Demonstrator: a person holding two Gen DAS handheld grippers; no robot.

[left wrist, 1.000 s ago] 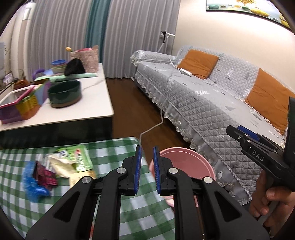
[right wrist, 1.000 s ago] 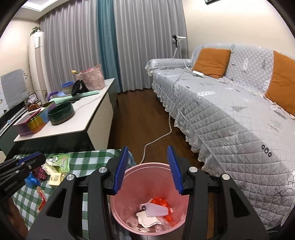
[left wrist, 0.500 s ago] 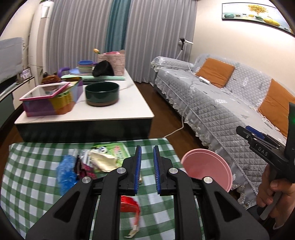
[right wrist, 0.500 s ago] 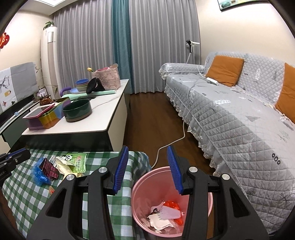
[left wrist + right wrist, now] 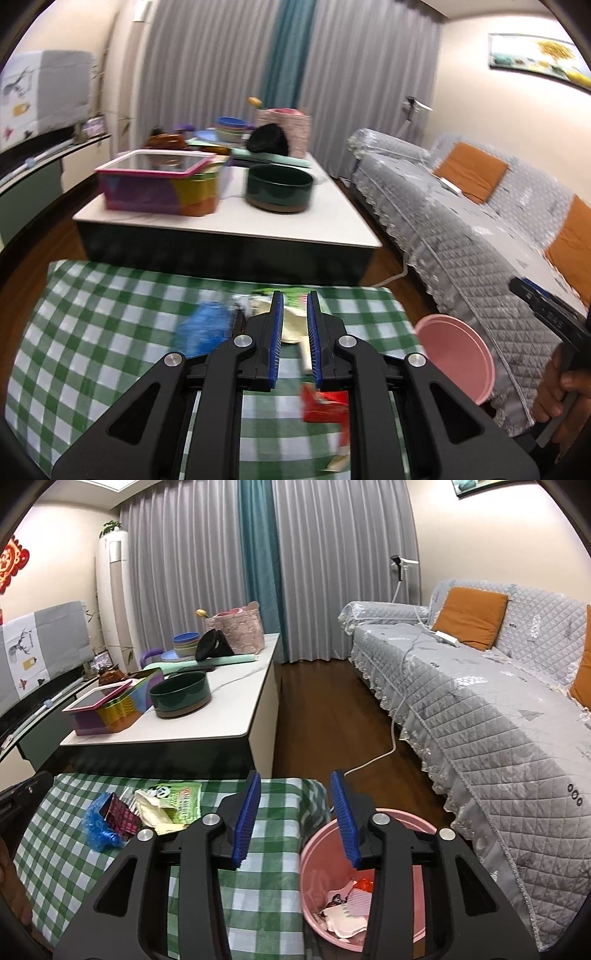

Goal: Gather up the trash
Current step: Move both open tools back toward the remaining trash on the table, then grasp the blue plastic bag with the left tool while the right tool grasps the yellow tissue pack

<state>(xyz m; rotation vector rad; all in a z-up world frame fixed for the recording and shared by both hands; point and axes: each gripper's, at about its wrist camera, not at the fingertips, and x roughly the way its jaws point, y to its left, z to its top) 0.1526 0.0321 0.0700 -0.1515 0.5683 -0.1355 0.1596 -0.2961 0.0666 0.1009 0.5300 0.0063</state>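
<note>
A pile of trash lies on the green checked table (image 5: 74, 853): a blue crumpled bag (image 5: 96, 823), a dark red patterned packet (image 5: 122, 814), a green panda wrapper (image 5: 181, 799) and cream paper (image 5: 155, 810). A red wrapper (image 5: 323, 400) lies nearer in the left wrist view. The pink bin (image 5: 317, 860) stands beside the table's right edge with wrappers inside. My left gripper (image 5: 295, 321) hovers over the pile, jaws nearly together, holding nothing. My right gripper (image 5: 295, 812) is open and empty above the table edge and bin.
A white coffee table (image 5: 229, 716) behind holds a dark green bowl (image 5: 181, 694), a colourful tin (image 5: 114, 709) and stacked dishes. A grey quilted sofa (image 5: 480, 709) with orange cushions runs along the right. A white cable (image 5: 391, 746) lies on the wooden floor.
Both grippers have swung left from the bin toward the checked table. The trash pile now sits under the left gripper. The right gripper stays open, the left stays nearly closed.
</note>
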